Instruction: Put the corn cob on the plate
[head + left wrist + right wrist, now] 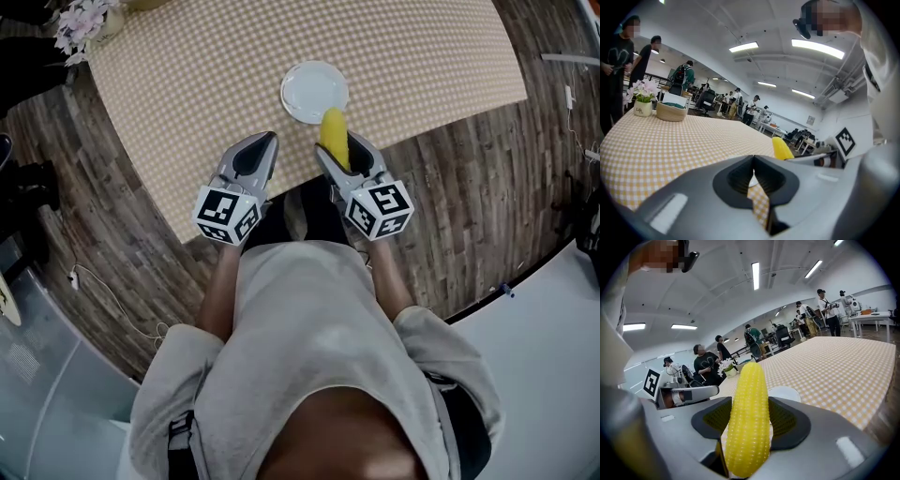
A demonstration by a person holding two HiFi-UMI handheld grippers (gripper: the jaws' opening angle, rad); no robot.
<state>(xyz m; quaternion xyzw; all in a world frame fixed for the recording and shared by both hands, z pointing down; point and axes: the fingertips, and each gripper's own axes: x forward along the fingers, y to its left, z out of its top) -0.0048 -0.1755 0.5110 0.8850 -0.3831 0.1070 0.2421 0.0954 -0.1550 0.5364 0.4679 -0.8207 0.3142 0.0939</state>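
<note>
A yellow corn cob (334,137) (748,404) stands lengthwise between the jaws of my right gripper (343,156) (751,422), which is shut on it. Its tip reaches just over the near rim of the round white plate (314,91) (784,393) on the checkered tablecloth (216,84). My left gripper (263,146) (754,177) hovers beside it over the table's front edge. It is shut with nothing in it. In the left gripper view the corn cob (781,147) shows to the right.
A white pot of flowers (87,22) (641,100) and a woven basket (671,111) stand at the table's far left corner. Wooden floor (469,197) lies round the table, with cables at both sides. Several people stand beyond the table.
</note>
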